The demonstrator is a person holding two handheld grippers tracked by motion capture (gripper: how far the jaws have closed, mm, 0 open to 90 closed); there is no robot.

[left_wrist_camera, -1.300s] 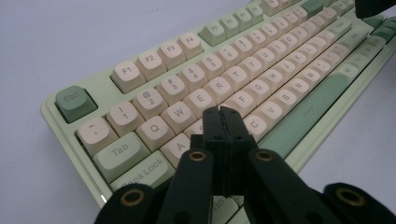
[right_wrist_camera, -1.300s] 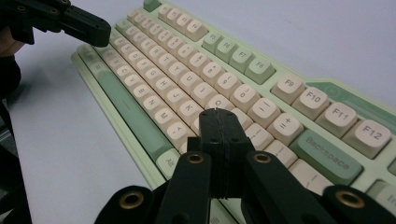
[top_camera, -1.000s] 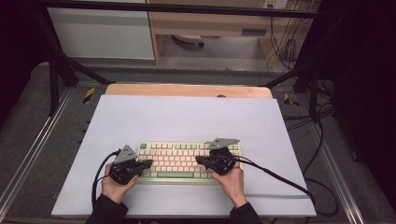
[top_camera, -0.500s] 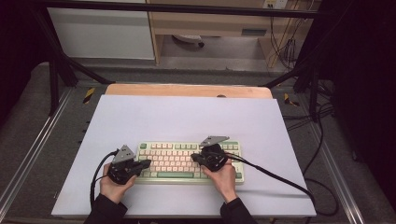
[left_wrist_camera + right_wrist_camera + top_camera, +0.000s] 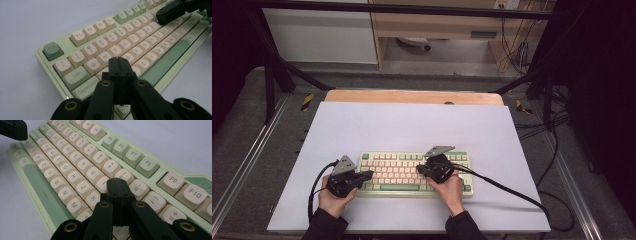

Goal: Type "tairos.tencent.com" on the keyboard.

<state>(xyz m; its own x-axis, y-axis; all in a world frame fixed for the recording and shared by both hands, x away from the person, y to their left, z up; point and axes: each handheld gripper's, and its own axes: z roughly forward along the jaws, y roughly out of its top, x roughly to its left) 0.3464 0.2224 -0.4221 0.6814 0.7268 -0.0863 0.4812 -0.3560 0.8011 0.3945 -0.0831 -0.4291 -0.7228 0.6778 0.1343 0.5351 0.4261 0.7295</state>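
We are typing on the keyboard (image 5: 414,172), which lies on the pale sheet (image 5: 412,125) in the lower middle of the high view. Both tools serve as poking sticks here: each has its jaws pressed flat together with nothing between them.

The left gripper (image 5: 119,65) sits in the lower middle of its own view, its closed tip over the home row, just below the W and E keys (image 5: 117,50). In the high view it hangs at the keyboard's left end (image 5: 362,176).

The right gripper (image 5: 117,186) has its tip low in its own view, among the I, O and K keys (image 5: 93,198); whether it presses one down, we cannot tell. In the high view it is over the right half of the keyboard (image 5: 424,169).

We judge we are mid-way through pressing keys. The next move calls for a short lift, a small shift to the wanted key, and a straight dab on that one cap without catching its neighbours.
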